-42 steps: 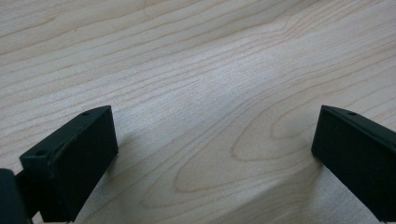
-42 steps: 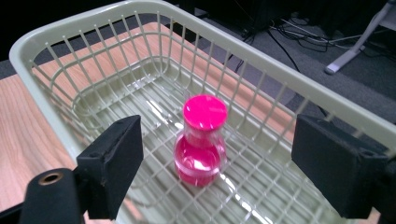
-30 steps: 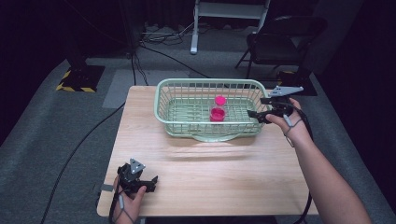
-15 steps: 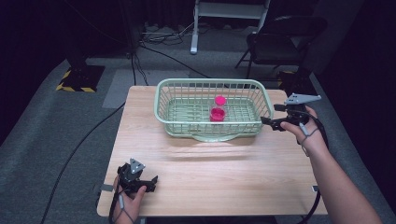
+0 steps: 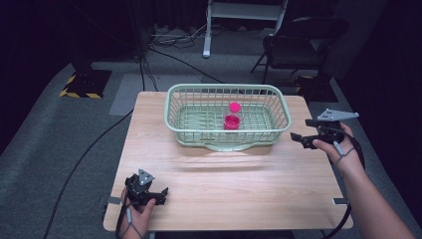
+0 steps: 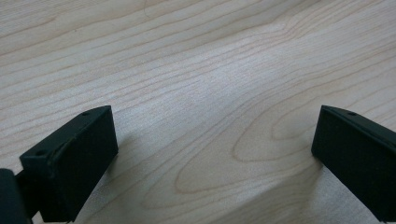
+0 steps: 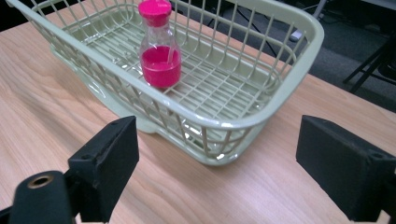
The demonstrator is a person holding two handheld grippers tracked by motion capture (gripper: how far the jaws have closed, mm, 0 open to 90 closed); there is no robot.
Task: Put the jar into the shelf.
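With its jaws spread and empty, the right hand-held gripper [image 5: 302, 139] hangs just beside the basket [image 5: 278, 102], likely clear of the bottle [image 7: 160, 44] standing upright inside; the left hand-held gripper [image 5: 152, 195], also released, idles low over the worktop [image 5: 239, 179].

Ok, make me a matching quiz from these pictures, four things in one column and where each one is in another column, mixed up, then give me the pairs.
Things:
1. bottle
2. basket
3. left tool
4. right tool

Places:
A. open, off the table's right edge, beside the basket
B. upright inside the basket
C. far middle of the table
D. open, low over the table's near left corner

Pairs: 1-B, 2-C, 3-D, 4-A
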